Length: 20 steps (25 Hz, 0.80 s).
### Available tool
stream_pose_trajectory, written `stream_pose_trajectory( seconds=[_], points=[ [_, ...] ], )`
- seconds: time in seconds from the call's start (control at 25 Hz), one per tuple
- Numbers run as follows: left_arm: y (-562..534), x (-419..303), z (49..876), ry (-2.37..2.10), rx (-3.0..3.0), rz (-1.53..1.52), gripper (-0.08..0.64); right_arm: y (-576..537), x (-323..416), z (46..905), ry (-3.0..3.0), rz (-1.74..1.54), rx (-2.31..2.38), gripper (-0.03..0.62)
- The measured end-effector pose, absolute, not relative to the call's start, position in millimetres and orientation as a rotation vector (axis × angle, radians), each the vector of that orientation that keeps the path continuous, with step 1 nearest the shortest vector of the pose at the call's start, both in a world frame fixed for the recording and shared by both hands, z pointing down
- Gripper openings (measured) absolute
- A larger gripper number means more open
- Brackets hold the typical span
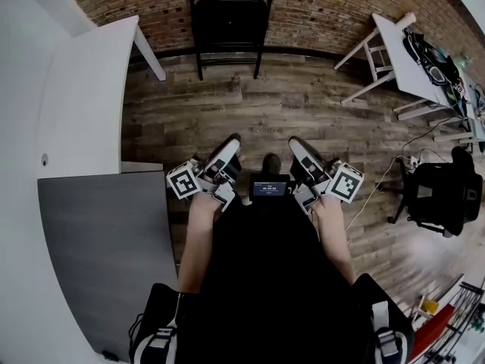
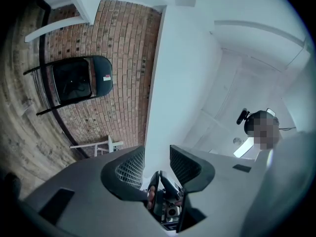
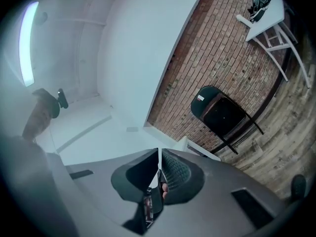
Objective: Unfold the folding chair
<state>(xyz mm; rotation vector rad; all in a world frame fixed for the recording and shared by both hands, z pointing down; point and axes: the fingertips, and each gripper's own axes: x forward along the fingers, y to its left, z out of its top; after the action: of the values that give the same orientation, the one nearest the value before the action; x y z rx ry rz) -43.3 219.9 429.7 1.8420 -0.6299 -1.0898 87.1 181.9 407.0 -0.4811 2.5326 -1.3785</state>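
**The chair is still far off and folded**

The biggest things are the brown wooden floor [image 1: 303,120] and the red brick wall [image 1: 326,6] at the far end of the room. On the left is a big white table [image 1: 83,97], and a flat grey top [image 1: 98,249] lies nearer, just beside the person. On the right are a small white table [image 1: 394,51] and a black office chair [image 1: 443,192].

The black metal folding chair [image 1: 229,21] stands far away, upright against the brick wall. It looks flat and closed, so the job has not started. Its long side goes up and down.

The left gripper [image 1: 229,146] and the right gripper [image 1: 298,146] sit side by side, close to the person's body. Both point toward the far wall, with lots of bare floor between them and the chair.

In the left gripper view the left gripper [image 2: 157,154] has its jaws apart, with nothing between them. In the right gripper view the right gripper [image 3: 159,157] has its jaws pressed together, holding nothing.

The chair lies straight ahead of the jaws, well apart from both. It lines up a bit more with the left gripper, so I think that one is a little nearer. The person likely has to walk up to it first.
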Motion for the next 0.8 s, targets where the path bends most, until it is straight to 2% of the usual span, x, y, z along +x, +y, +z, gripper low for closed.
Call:
stream_pose_trajectory(
  seconds=[0.44, 0.8],
  points=[
    [149.1, -76.0, 437.3, -0.766, 1.828, -1.075, 0.153, 91.1, 56.7, 418.0, 2.509, -1.419, -0.361, 0.028],
    [43.3, -38.8, 426.1, -0.827, 1.843, -1.011, 0.153, -28.7, 95.7, 412.2, 2.446, -1.424, -0.310, 0.028]
  ],
)
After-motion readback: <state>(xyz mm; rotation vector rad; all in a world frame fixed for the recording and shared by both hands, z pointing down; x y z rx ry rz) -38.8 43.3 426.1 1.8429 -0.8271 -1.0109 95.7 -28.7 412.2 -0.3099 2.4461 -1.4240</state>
